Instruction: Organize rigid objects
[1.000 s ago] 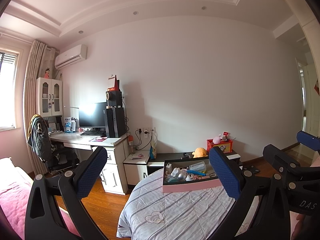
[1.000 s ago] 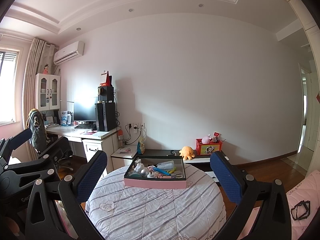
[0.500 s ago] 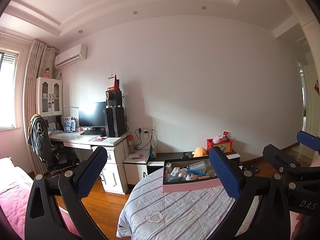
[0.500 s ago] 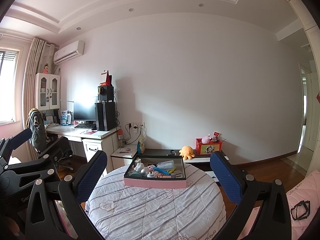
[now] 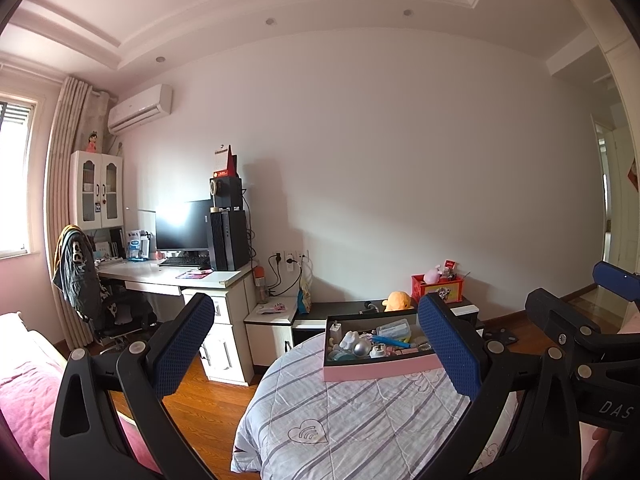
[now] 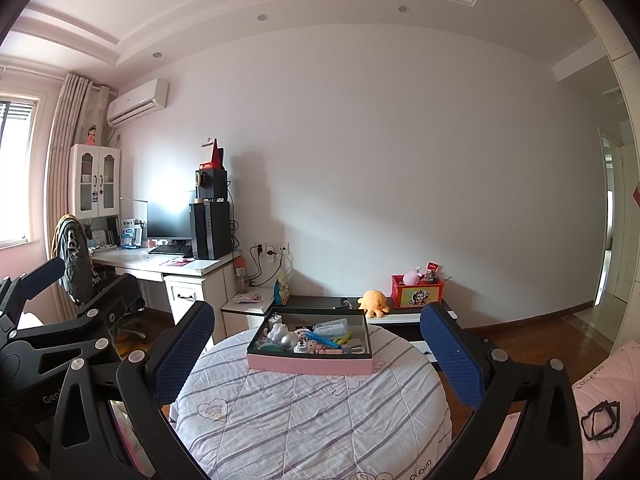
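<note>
A shallow pink-sided tray [image 6: 308, 364] with a dark inside sits at the far side of a round table [image 6: 312, 420] under a striped quilted cover. In the tray lie several small things: a white plug [image 6: 275, 322], a silver ball [image 6: 287, 342], a blue pen-like stick [image 6: 322, 338] and a clear case [image 6: 330, 327]. My right gripper [image 6: 318, 350] is open, its blue pads wide apart in front of the tray and clear of it. My left gripper [image 5: 316, 344] is open too, left of the table, with the tray [image 5: 376, 368] behind its right finger.
A white desk [image 6: 200, 266] with a monitor and a computer tower stands at the left wall, a draped chair [image 6: 76, 264] beside it. Behind the table a low dark cabinet [image 6: 320, 302] carries an orange plush toy [image 6: 374, 302] and a red box [image 6: 418, 291]. Pink bedding [image 5: 24, 392] lies at the near left.
</note>
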Demonstrator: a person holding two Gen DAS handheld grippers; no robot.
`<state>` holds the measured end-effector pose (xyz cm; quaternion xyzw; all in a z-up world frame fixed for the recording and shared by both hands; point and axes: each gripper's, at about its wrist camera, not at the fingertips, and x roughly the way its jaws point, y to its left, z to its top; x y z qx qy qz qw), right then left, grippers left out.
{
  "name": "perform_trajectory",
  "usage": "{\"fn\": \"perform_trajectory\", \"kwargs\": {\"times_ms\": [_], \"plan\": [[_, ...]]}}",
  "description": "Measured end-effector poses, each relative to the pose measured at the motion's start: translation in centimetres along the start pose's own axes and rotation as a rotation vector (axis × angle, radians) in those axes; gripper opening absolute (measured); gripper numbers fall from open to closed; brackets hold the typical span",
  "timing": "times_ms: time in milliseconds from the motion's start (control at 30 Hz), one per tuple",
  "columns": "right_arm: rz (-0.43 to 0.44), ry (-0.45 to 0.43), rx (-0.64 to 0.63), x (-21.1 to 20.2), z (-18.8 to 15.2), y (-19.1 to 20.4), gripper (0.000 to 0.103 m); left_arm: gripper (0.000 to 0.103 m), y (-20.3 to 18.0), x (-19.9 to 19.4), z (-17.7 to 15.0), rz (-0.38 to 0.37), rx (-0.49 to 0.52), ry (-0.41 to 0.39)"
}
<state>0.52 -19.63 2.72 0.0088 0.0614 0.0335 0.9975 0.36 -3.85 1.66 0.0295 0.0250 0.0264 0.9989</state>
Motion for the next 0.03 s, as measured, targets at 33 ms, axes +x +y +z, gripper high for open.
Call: {"fn": "perform_trajectory", "kwargs": {"times_ms": [33], "plan": [[0.001,0.000,0.000,0.01,-0.05,0.02,0.103,0.103,0.00,0.05,-0.16,-0.002,-0.001,0.001]]}}
